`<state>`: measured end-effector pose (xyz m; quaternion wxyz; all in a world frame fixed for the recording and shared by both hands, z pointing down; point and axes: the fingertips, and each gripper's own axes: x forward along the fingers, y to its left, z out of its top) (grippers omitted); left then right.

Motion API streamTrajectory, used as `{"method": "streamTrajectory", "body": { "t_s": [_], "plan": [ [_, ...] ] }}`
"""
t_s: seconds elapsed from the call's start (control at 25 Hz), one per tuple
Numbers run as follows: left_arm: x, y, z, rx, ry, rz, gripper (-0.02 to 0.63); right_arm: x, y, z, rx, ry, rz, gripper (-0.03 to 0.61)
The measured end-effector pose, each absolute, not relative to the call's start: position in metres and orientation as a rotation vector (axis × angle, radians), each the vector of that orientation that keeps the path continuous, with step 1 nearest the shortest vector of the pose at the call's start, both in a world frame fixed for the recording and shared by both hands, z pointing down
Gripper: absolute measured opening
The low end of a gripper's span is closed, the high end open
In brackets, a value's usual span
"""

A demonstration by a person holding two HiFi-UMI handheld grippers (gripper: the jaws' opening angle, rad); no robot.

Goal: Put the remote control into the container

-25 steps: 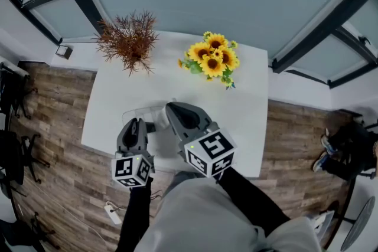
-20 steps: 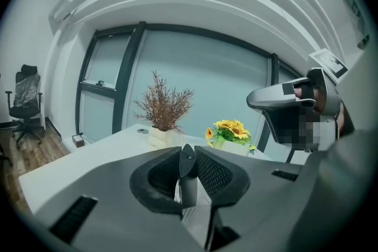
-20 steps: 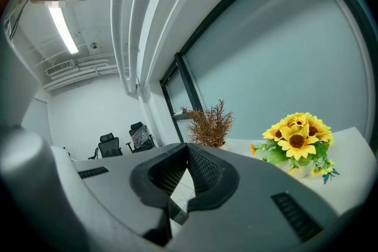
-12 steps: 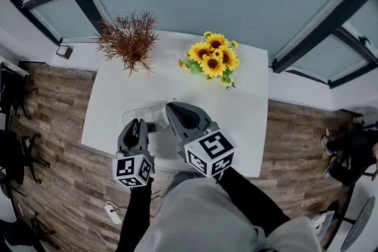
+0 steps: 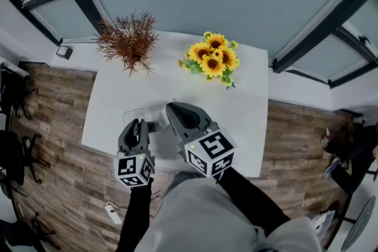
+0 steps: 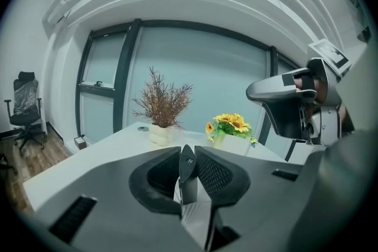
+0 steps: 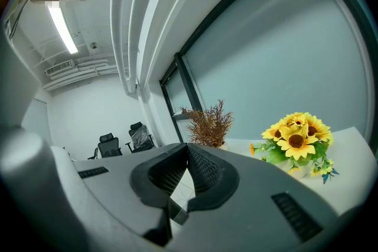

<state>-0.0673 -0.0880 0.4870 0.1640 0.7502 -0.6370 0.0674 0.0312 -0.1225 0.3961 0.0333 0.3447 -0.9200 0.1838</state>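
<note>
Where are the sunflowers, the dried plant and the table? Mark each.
sunflowers (image 5: 212, 62), head view, a central bloom.
dried plant (image 5: 129, 40), head view, middle of its twigs.
table (image 5: 118, 91), head view, bare top.

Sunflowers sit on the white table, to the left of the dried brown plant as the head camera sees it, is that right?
Not quite. The head view shows the sunflowers on the white table, but they sit to the right of the dried brown plant, not to its left.

On table (image 5: 248, 109): dried plant (image 5: 129, 38) back-L, sunflowers (image 5: 212, 59) to its R, container (image 5: 136, 113) front.
</note>
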Motion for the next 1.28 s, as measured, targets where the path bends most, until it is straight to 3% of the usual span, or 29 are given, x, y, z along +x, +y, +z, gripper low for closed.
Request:
{"method": "streamTrajectory", "body": {
  "t_s": [1.28],
  "plan": [
    [-0.091, -0.091, 0.442, 2.143, -1.944, 0.046, 0.071, 0.030, -0.121, 0.396, 1.058, -2.832, 0.562, 0.006]
  ]
}}
